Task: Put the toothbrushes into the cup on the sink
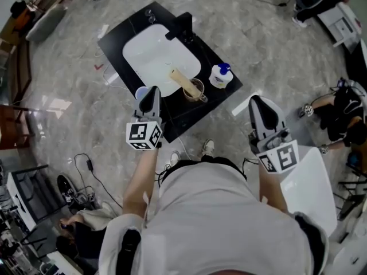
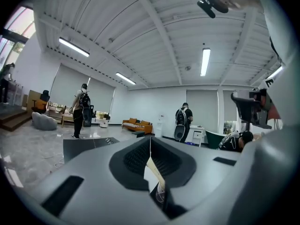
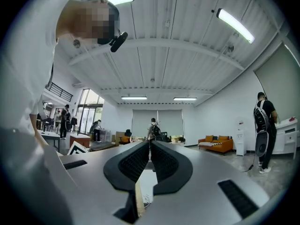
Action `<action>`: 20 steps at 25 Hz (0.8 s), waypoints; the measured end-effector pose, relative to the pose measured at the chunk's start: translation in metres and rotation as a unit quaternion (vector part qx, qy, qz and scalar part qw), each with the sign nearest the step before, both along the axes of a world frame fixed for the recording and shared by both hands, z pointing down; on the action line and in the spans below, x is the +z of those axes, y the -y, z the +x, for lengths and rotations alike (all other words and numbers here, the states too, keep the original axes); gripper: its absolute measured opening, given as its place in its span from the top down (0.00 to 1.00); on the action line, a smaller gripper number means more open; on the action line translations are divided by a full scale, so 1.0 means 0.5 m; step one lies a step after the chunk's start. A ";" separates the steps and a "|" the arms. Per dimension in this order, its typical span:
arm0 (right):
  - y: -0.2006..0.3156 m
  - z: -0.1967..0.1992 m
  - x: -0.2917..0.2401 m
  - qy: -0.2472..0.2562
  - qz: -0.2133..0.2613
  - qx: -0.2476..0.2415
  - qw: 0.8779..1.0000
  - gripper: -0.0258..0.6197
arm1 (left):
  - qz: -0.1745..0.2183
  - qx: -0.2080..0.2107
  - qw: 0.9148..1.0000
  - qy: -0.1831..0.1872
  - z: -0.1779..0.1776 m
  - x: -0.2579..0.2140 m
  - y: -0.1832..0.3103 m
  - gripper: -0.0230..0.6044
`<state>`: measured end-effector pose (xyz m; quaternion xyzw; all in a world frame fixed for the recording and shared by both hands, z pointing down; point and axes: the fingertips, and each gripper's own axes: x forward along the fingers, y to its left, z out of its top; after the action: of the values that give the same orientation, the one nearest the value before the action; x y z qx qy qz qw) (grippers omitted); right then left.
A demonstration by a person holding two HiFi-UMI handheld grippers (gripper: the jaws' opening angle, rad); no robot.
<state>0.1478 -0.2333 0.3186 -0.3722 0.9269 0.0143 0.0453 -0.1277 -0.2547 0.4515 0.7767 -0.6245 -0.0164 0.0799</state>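
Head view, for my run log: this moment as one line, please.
left hand-held gripper: shut, empty | right hand-held gripper: shut, empty | toothbrush: in cup

Counter (image 1: 123,34): black
Basin (image 1: 155,53): white
Tap (image 1: 184,27): black
Cup (image 1: 195,90): clear, brownish
Brush (image 1: 181,78): tan
Bottle (image 1: 219,78): white, blue cap
Floor (image 1: 258,33): grey, marble veins
L gripper (image 1: 151,91): grey, blk pads
R gripper (image 1: 259,101): same grey/blk
Cubes (image 1: 143,135): blk-on-wht sq. markers
Shirt (image 1: 218,211): white
Sofa (image 3: 215,143): orange
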 end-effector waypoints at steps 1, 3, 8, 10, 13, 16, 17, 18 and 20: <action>0.002 -0.005 -0.001 0.001 0.001 -0.004 1.000 0.90 | 0.008 0.000 1.000 0.003 -0.001 -0.016 -0.005 0.95; 0.006 -0.013 -0.004 0.003 0.002 -0.011 1.000 0.90 | 0.024 -0.004 1.000 0.010 -0.005 -0.048 -0.017 0.96; 0.017 -0.029 -0.005 0.007 0.006 -0.025 1.000 0.90 | 0.053 -0.014 0.998 0.026 -0.023 -0.114 -0.052 0.96; 0.022 -0.036 -0.009 0.009 0.008 -0.029 1.000 0.90 | 0.064 -0.024 0.997 0.025 -0.039 -0.140 -0.068 0.96; 0.024 -0.046 -0.010 0.009 0.009 -0.034 0.999 0.90 | 0.073 -0.033 0.996 0.031 -0.057 -0.175 -0.093 0.96; 0.022 -0.053 -0.004 0.007 0.007 -0.039 0.999 0.90 | 0.072 -0.030 0.996 0.034 -0.060 -0.193 -0.112 0.96; 0.020 -0.057 -0.002 0.006 0.006 -0.041 0.999 0.90 | 0.073 -0.031 0.996 0.033 -0.062 -0.199 -0.116 0.96; 0.019 -0.060 -0.001 0.006 0.006 -0.043 0.999 0.90 | 0.073 -0.032 0.996 0.031 -0.064 -0.204 -0.121 0.96; 0.014 -0.063 0.002 0.004 0.005 -0.045 0.999 0.90 | 0.075 -0.035 0.996 0.027 -0.066 -0.215 -0.131 0.96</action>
<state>0.1161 -0.2405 0.3196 -0.3300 0.9425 0.0153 0.0513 -0.1610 -0.1890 0.3441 0.7587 -0.6499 -0.0447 0.0036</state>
